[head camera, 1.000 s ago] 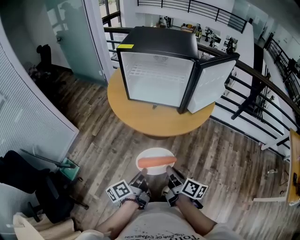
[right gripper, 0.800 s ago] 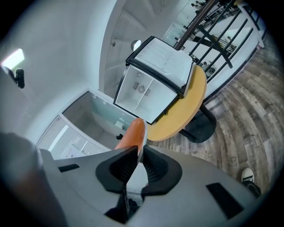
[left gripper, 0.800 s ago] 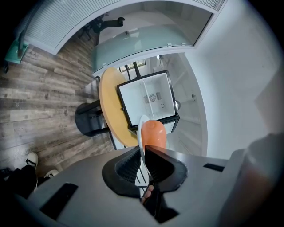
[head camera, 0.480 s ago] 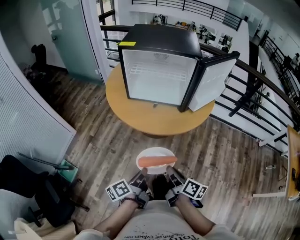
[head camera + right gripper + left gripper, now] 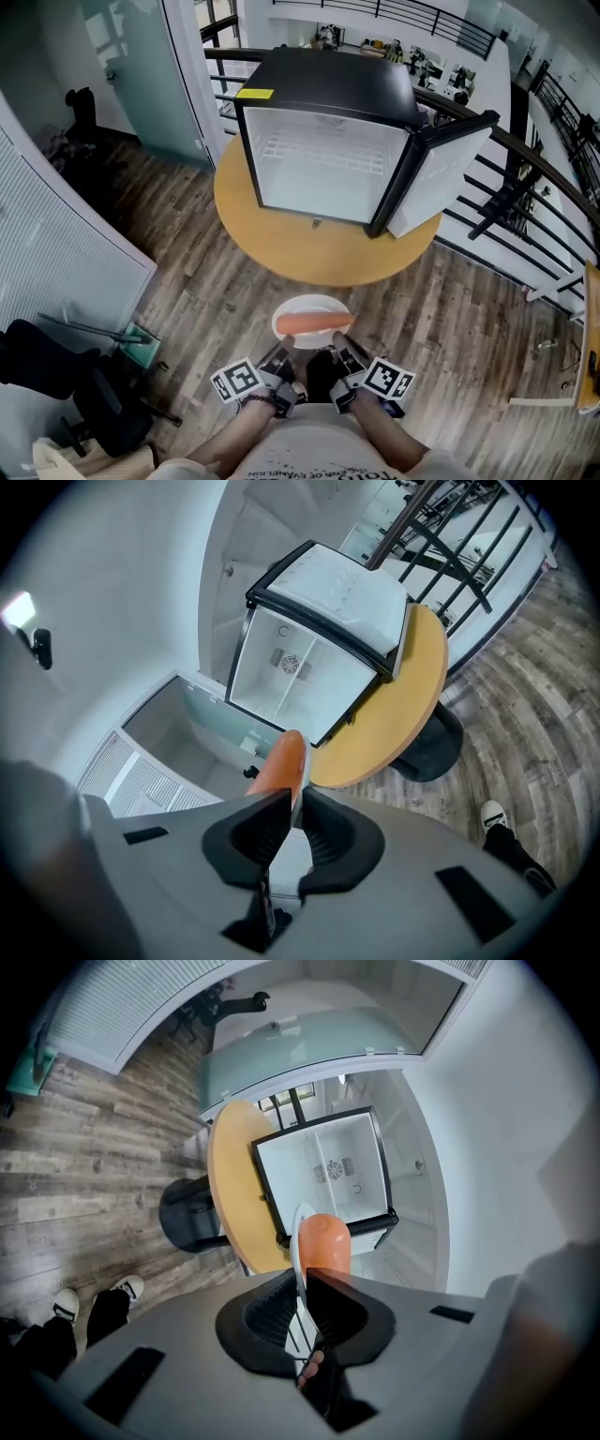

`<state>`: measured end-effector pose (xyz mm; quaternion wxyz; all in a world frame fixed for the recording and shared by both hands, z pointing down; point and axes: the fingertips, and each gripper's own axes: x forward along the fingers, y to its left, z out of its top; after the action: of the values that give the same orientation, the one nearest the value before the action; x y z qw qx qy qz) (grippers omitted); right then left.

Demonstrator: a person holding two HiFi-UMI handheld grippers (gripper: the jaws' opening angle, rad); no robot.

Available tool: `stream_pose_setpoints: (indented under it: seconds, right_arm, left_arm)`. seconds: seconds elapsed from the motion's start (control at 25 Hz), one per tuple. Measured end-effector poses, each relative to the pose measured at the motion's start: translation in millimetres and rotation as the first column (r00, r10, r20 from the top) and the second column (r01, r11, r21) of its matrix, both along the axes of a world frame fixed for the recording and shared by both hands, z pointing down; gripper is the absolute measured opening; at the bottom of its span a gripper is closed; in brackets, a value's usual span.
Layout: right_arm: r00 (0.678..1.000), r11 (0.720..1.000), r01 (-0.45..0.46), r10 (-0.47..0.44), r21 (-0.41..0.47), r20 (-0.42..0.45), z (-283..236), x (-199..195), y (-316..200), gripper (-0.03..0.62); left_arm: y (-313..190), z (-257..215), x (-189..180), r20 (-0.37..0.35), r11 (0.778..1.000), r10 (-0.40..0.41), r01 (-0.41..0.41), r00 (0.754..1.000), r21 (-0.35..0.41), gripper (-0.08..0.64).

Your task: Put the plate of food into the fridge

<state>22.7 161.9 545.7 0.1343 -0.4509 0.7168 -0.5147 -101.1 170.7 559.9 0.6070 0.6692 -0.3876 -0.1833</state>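
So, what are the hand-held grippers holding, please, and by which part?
The white plate, by its near rim, in both: left hand-held gripper, right hand-held gripper.

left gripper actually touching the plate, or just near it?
Touching. In the left gripper view, the left gripper has both jaws closed on the rim of the plate, with no gap visible.

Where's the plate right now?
Head view, bottom centre: the plate is clamped by left gripper and right gripper, over the floor, short of the round table.

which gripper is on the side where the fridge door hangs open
The right gripper; both grip the plate, but the open door hangs right of the fridge, away from the left gripper.
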Motion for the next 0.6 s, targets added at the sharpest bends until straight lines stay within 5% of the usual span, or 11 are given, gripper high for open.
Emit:
stream_pose_setpoints:
  seconds: [0.6]
  right_arm:
    - [0.999,0.999,0.041,-0.041,0.003,0.02,-10.3,35.0,-141.6,0.054]
  left_arm:
    - [-137.7,-10.9,31.1,0.079,1.0,-0.012,0.01,0.997,0.027,0.046]
